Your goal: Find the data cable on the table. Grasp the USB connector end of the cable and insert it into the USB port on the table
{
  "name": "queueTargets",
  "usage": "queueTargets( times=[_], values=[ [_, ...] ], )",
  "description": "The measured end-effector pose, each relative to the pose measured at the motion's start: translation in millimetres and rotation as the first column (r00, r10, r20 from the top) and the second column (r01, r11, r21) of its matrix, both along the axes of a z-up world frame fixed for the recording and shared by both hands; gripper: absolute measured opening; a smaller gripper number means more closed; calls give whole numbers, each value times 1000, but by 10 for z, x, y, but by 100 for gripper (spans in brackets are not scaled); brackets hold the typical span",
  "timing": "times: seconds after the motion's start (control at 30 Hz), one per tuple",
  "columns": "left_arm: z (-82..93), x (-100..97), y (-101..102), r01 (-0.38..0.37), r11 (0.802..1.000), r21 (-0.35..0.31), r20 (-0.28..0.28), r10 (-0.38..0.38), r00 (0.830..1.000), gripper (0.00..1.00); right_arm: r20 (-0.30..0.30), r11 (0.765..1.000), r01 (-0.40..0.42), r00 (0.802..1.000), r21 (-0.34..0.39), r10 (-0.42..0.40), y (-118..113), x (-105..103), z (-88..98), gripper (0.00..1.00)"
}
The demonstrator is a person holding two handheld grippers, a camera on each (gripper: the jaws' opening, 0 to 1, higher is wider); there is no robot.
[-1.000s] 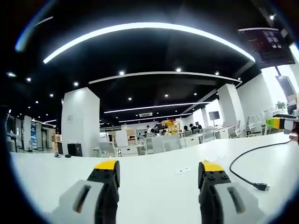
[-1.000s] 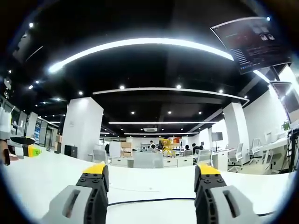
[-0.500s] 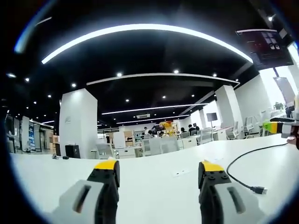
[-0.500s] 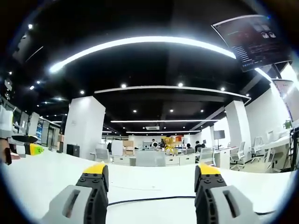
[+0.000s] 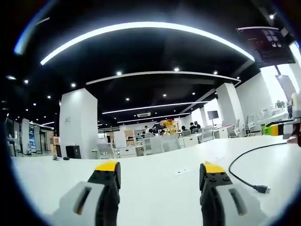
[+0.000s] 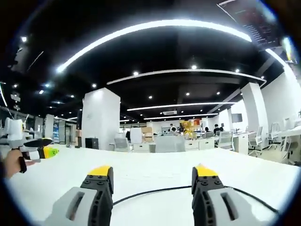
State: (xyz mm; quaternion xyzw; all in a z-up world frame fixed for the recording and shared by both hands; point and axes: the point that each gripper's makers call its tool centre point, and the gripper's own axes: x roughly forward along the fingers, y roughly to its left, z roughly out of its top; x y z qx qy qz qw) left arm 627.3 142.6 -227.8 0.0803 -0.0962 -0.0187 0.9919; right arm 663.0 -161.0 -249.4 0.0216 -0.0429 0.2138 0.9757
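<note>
A black data cable (image 5: 240, 167) lies on the white table (image 5: 150, 186), curving in from the right. Its USB connector (image 5: 261, 189) rests just right of my left gripper's right jaw. A small flat plate, possibly the USB port (image 5: 182, 172), sits in the tabletop ahead. My left gripper (image 5: 160, 169) is low over the table, open and holding nothing. In the right gripper view the cable (image 6: 150, 191) runs across the table between and below the jaws. My right gripper (image 6: 153, 172) is open and holds nothing. Each gripper shows at the edge of the other's view: right gripper (image 5: 278, 128), left gripper (image 6: 36, 151).
A hand (image 6: 10, 165) holds the left gripper at the left edge. Beyond the table's far edge lies an open office with a white pillar (image 5: 79, 123), desks, chairs (image 6: 170, 143) and distant people. A dark screen (image 5: 269, 43) hangs at the upper right.
The right gripper view has swung, so the left gripper and hand now sit further into the picture. The left gripper view has barely shifted. The cable has not moved.
</note>
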Motion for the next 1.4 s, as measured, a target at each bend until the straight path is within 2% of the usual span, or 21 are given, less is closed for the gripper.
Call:
queueTargets(
  times=[0.13, 0.37, 0.5, 0.57, 0.73, 0.87, 1.03, 1.27, 1.4],
  values=[
    [-17, -8, -7, 4, 1000, -2, -5, -4, 1000, 68, -89, 995, -91, 992, -33, 88, 235, 22, -72, 60],
    [-31, -33, -20, 14, 1000, -8, -11, -14, 1000, 68, -226, 976, -205, 956, -70, 185, 576, 46, -246, 50],
    [-20, -48, -23, 21, 1000, -13, -9, -21, 1000, 68, -331, 967, -252, 917, -45, 224, 708, 38, -417, 49],
    [-13, -59, -18, 23, 1000, -19, -7, -23, 1000, 68, -396, 966, -258, 890, -28, 226, 741, 37, -540, 48],
    [7, -91, -34, 35, 999, -31, -5, -35, 999, 68, -494, 967, -246, 850, -66, 183, 799, 66, -768, 44],
    [34, -123, -29, 41, 999, -28, -1, -41, 999, 68, -533, 965, -242, 832, -104, 151, 910, 106, -884, 39],
    [48, -165, -14, 51, 998, -39, 3, -51, 999, 68, -575, 969, -221, 810, -114, 117, 995, 173, -983, 37],
    [123, -227, -14, 61, 997, -47, 21, -60, 998, 68, -615, 971, -190, 786, -143, 63, 1033, 238, -1112, 34],
    [169, -249, -24, 70, 996, -48, 37, -69, 997, 68, -624, 962, -174, 782, -208, 6, 1048, 281, -1200, 31]
  ],
)
